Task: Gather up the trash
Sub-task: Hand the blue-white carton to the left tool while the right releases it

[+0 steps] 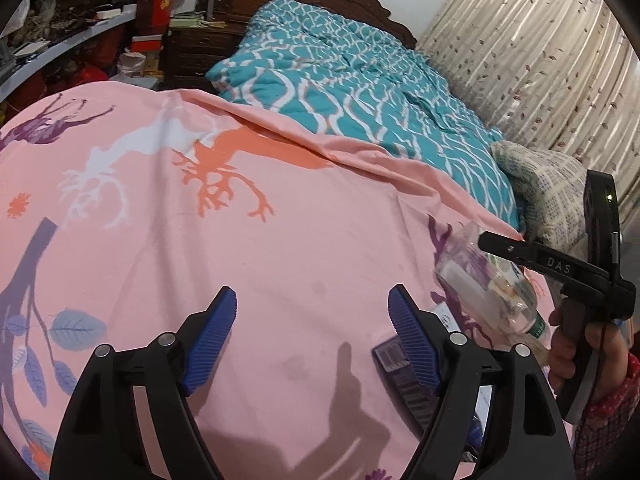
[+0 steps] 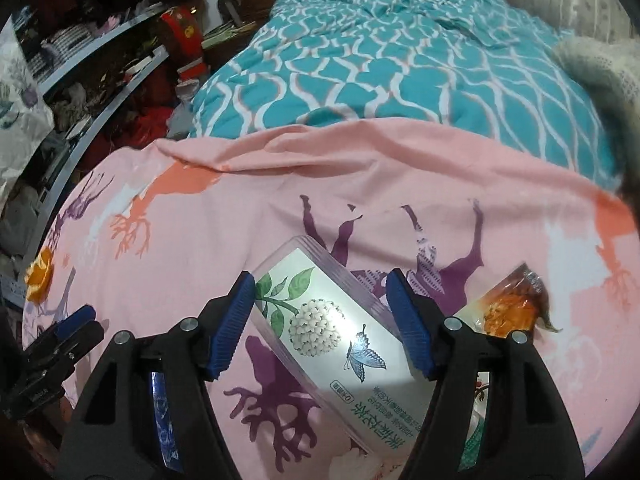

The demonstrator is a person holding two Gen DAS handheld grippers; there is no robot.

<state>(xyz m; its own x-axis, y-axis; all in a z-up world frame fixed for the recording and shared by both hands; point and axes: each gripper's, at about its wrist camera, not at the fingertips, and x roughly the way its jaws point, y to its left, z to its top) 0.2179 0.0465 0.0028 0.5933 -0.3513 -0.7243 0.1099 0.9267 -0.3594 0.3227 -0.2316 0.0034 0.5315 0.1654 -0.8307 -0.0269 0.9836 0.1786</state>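
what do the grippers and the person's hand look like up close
Each hand-held gripper, left and right, has black plastic arms, silver pivot bolts and ribbed blue pads. The left view shows white "DAS" lettering, a green light, a thin black cable, and a red patterned sleeve.

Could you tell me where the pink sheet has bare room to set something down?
Free: the pink sheet ahead of the left tool, up to the teal quilt. Crowded: around the right tool, with the bottle and orange wrapper.

Dark wrapper point(image 1: 404, 376) half behind left gripper point(image 1: 312, 336); orange packet point(image 2: 508, 312) blurred, contents unreadable.
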